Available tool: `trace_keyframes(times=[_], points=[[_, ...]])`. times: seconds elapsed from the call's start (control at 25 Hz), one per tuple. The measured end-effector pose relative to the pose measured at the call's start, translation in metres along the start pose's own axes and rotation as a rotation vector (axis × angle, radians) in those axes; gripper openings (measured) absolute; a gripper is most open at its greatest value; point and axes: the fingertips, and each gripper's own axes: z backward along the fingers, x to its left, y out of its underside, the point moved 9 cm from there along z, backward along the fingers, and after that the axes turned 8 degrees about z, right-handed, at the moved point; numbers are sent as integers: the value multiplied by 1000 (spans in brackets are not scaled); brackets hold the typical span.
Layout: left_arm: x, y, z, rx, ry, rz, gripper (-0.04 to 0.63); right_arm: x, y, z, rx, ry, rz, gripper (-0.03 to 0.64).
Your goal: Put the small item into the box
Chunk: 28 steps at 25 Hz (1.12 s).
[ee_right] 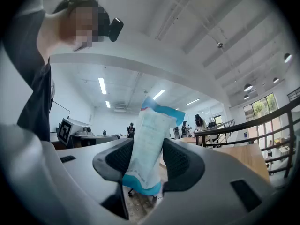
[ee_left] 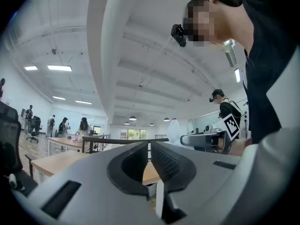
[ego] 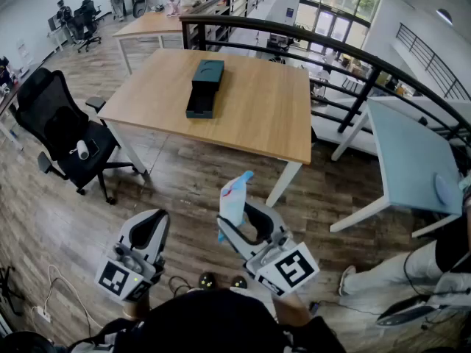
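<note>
- Packet (ego: 234,201) stood upright in my right tongs (ego: 243,230), pads pressing its flat sides, blue top poking out. I judged that grip fit for carrying.
- My left tongs (ego: 149,234) were closed on nothing and sat low beside the right, clear of the packet.
- The box (ego: 204,87) lay on the counter (ego: 265,116), well apart from the packet, and seemed partly slid open.
- A chair (ego: 62,134) stood left of the counter and a railing (ego: 331,50) ran behind it. The near edge looked unobstructed.
</note>
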Motion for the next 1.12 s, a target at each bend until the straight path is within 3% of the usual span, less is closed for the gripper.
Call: trace_keyframes(times=[0.44, 1.12], points=[[10, -6, -7, -23, 48, -18, 25, -4, -6, -4, 6, 43, 20, 199], [53, 6, 41, -3, 75, -1, 25, 47, 8, -34, 34, 87, 11, 199]])
